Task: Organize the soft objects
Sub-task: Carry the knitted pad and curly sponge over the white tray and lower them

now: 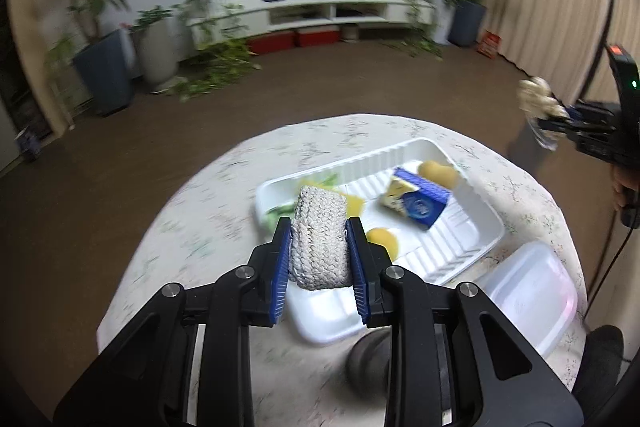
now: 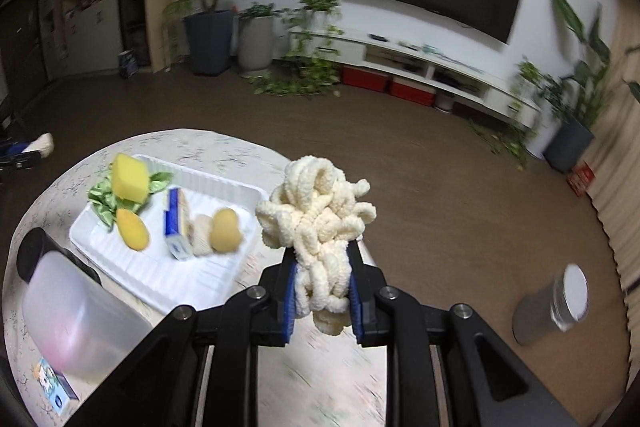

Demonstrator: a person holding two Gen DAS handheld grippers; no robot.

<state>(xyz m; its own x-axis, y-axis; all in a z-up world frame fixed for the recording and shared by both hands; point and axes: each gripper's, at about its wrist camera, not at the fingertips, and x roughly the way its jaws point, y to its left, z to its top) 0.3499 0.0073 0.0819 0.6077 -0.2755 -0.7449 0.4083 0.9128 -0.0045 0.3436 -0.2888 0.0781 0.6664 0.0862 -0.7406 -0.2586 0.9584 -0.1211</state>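
Note:
My left gripper is shut on a white knitted pad and holds it above the near end of the white ribbed tray. My right gripper is shut on a cream bundle of fluffy yarn, held in the air to the right of the tray; it also shows at the right edge of the left wrist view. In the tray lie a yellow sponge, green fabric leaves, two yellow soft lumps, and a blue-and-cream cheese-like wedge.
The tray sits on a round table with a floral cloth. A translucent plastic box stands by the tray's near side. A grey cylindrical bin stands on the brown floor. Potted plants and a TV shelf line the far wall.

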